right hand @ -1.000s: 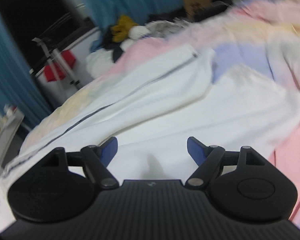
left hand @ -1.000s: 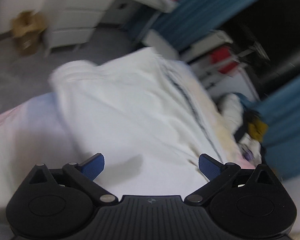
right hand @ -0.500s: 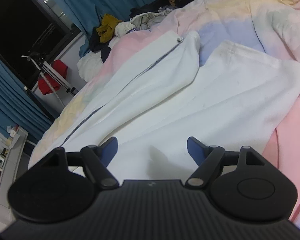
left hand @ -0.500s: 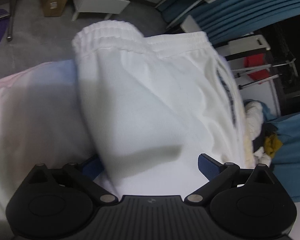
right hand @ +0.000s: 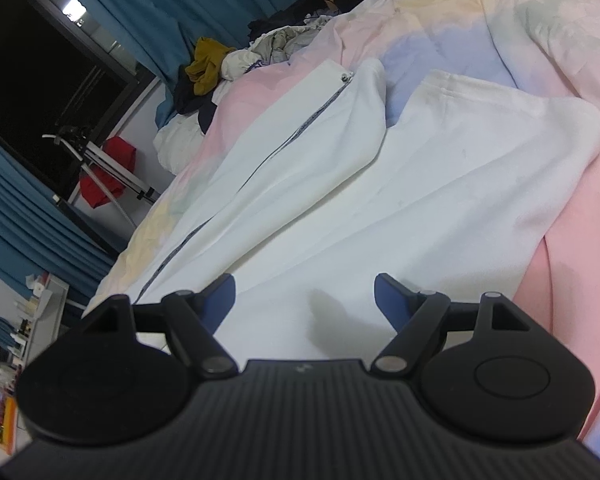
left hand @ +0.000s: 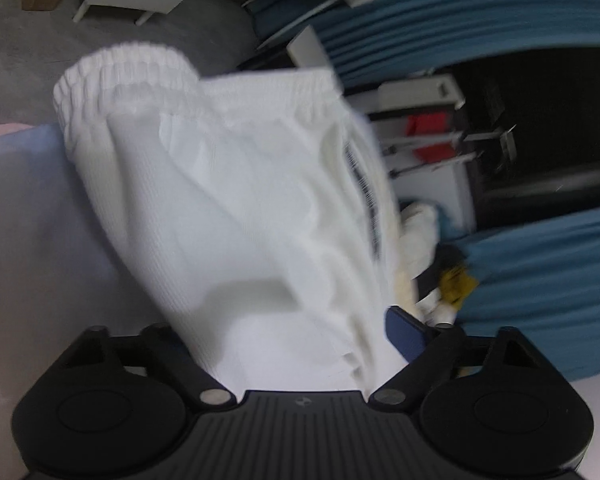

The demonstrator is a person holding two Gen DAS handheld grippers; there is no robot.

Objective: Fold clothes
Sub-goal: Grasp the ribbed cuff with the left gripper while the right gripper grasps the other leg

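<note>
Lit evenly from indoor light overhead; dark window (right hand: 40, 80) reflected one lamp. Soft shadow beneath right gripper (right hand: 304, 300) on trousers (right hand: 380, 208). Left view motion-blurred, right sharp. Strong fisheye bending at edges, corners blacked out.

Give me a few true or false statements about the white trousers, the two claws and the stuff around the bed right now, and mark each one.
1. The white trousers lie on a pastel bedcover. True.
2. The right claw grips a trouser leg. False: it is open above the fabric.
3. Trouser fabric bunches between the left claw fingers. True.
4. The curtains are red. False: they are blue.
5. The elastic waistband shows in the left view. True.
</note>
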